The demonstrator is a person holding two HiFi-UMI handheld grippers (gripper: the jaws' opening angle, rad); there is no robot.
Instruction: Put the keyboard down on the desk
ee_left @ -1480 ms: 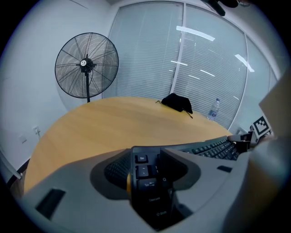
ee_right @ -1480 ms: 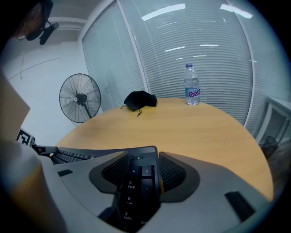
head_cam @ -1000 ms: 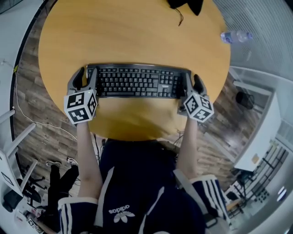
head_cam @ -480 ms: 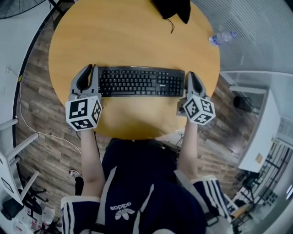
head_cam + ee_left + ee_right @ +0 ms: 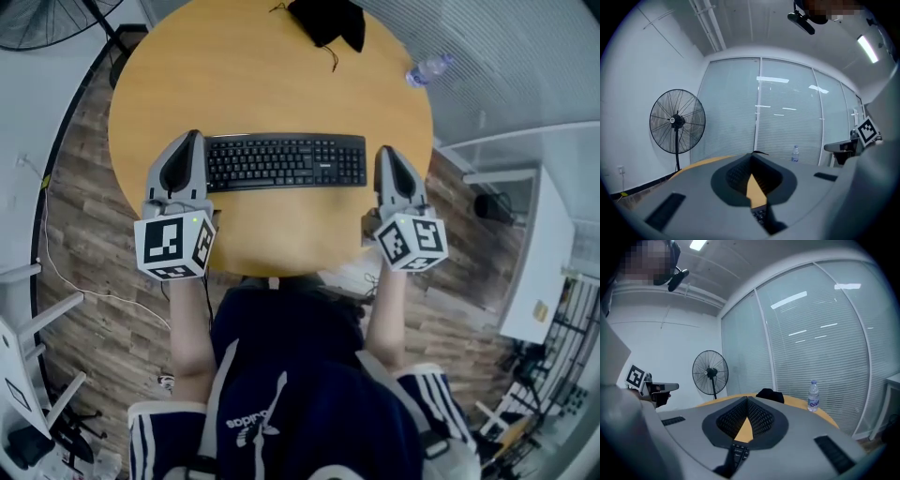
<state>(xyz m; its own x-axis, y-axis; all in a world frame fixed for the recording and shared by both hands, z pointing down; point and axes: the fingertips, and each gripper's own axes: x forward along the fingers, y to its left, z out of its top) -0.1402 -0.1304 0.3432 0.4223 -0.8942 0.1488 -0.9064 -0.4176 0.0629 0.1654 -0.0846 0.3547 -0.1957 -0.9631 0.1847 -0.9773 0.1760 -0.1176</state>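
The keyboard (image 5: 286,161), black and full-sized, lies flat on the round wooden desk (image 5: 262,84). Its long side runs across in front of the person, in the near half of the top, and nothing grips it.

The left gripper (image 5: 191,139) is off the keyboard's left end and the right gripper (image 5: 384,152) off its right end, both pointing away from the person. In the left gripper view the left gripper's (image 5: 752,155) jaws have just closed and are pressed together at the tips with nothing between them. Only a sliver of desk and a few keys show below them. The right gripper view shows the same: the right gripper's (image 5: 746,400) jaws have just closed tip to tip on nothing.

At the far edge of the desk lies what looks like a black garment (image 5: 323,21) with a thin cord, though the view is too small to be sure. A clear water bottle (image 5: 813,397) stands near the desk's far right edge. A floor fan (image 5: 677,121) stands beyond the desk on the left, before a wall of blinds (image 5: 787,126).
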